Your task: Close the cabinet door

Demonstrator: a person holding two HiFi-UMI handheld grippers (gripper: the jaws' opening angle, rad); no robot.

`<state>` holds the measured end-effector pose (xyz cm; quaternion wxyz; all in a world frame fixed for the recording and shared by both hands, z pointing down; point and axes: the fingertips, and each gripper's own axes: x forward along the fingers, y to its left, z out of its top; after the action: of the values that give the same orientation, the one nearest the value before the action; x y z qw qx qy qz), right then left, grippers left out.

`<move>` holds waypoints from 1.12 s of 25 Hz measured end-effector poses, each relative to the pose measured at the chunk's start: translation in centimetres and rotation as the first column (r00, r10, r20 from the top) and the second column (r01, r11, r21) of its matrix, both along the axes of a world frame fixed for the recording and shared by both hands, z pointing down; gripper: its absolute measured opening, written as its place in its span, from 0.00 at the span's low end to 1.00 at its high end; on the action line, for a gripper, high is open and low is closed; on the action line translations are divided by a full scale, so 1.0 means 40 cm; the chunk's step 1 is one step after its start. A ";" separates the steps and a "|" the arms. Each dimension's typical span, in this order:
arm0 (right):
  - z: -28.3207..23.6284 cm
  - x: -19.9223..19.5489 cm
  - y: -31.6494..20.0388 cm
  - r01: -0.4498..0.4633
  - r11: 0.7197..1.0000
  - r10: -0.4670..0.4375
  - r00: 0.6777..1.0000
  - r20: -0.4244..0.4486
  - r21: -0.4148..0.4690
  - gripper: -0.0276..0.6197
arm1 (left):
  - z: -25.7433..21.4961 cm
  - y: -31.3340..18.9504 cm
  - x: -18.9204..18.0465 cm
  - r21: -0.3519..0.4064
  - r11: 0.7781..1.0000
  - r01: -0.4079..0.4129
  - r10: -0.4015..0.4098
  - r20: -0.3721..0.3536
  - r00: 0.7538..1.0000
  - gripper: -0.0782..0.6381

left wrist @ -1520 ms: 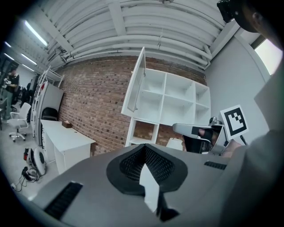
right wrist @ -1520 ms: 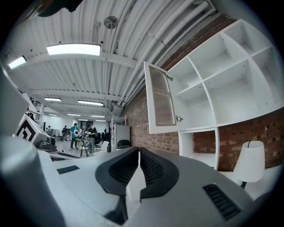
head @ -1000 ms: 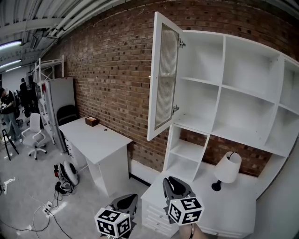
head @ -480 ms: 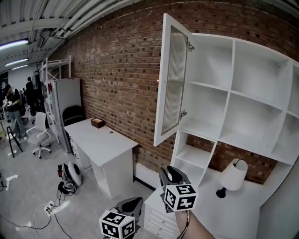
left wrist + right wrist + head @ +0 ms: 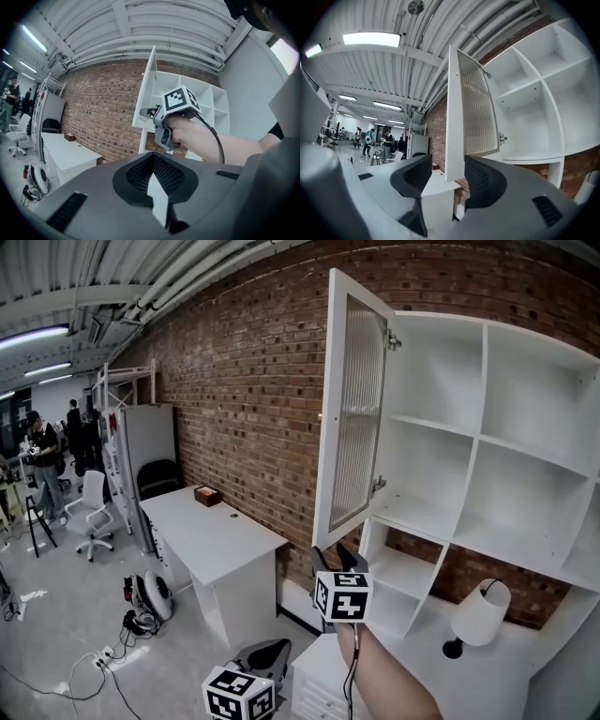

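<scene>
1. Our right gripper (image 5: 335,559) hovers just below the cabinet door (image 5: 352,418), jaws spread wide, apparently not touching it.
2. The door stands wide open off the white shelving (image 5: 487,437).
3. Our left gripper (image 5: 262,652) hangs low, jaws pinched together.

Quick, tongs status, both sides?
Left tongs: shut, holding nothing.
Right tongs: open, cabinet door edge lined up between the jaws, not clamped.

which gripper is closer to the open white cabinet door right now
Right. The right gripper is just below the lower corner of the white cabinet door with the ribbed glass panel, fingers open toward its free edge. The left gripper hangs lower and farther from it.
</scene>
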<state>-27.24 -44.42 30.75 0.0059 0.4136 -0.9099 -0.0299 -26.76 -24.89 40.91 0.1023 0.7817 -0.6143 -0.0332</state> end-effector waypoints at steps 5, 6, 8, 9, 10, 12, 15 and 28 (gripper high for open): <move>-0.001 -0.043 -0.085 -0.018 1.000 0.018 1.000 0.000 -0.017 0.39 | 0.005 -0.034 -0.019 -0.012 1.000 0.027 -0.027 0.005 1.000 0.12; 0.004 -0.048 -0.095 -0.023 1.000 0.023 1.000 0.000 -0.018 0.40 | 0.010 -0.037 -0.023 -0.016 0.999 0.032 -0.032 0.005 0.999 0.12; 0.011 -0.057 -0.111 -0.035 0.999 0.035 0.999 -0.006 -0.009 0.40 | 0.020 -0.043 -0.032 -0.023 0.999 0.043 -0.043 0.003 0.999 0.12; 0.013 -0.062 -0.118 -0.041 0.999 0.041 0.999 -0.012 -0.002 0.41 | 0.023 -0.047 -0.036 -0.026 0.999 0.047 -0.047 0.002 0.999 0.12; 0.014 -0.067 -0.126 -0.047 0.999 0.047 0.999 -0.018 0.005 0.41 | 0.025 -0.052 -0.039 -0.028 0.998 0.051 -0.051 0.002 0.999 0.12; 0.018 -0.076 -0.142 -0.058 0.998 0.059 0.998 -0.028 0.014 0.41 | 0.029 -0.062 -0.041 -0.032 0.998 0.055 -0.055 0.000 0.999 0.12; 0.025 -0.086 -0.160 -0.066 0.998 0.067 0.997 -0.037 0.012 0.41 | 0.034 -0.074 -0.039 -0.037 0.998 0.056 -0.056 -0.003 0.998 0.12; 0.022 -0.043 -0.147 -0.064 0.998 0.064 0.998 -0.014 -0.028 0.36 | 0.020 -0.086 -0.006 -0.036 0.999 0.016 -0.016 0.004 1.000 0.12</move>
<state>-28.96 -50.30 31.64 0.0184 0.4422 -0.8965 -0.0195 -27.00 -28.34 41.71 0.1152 0.7747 -0.6213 -0.0215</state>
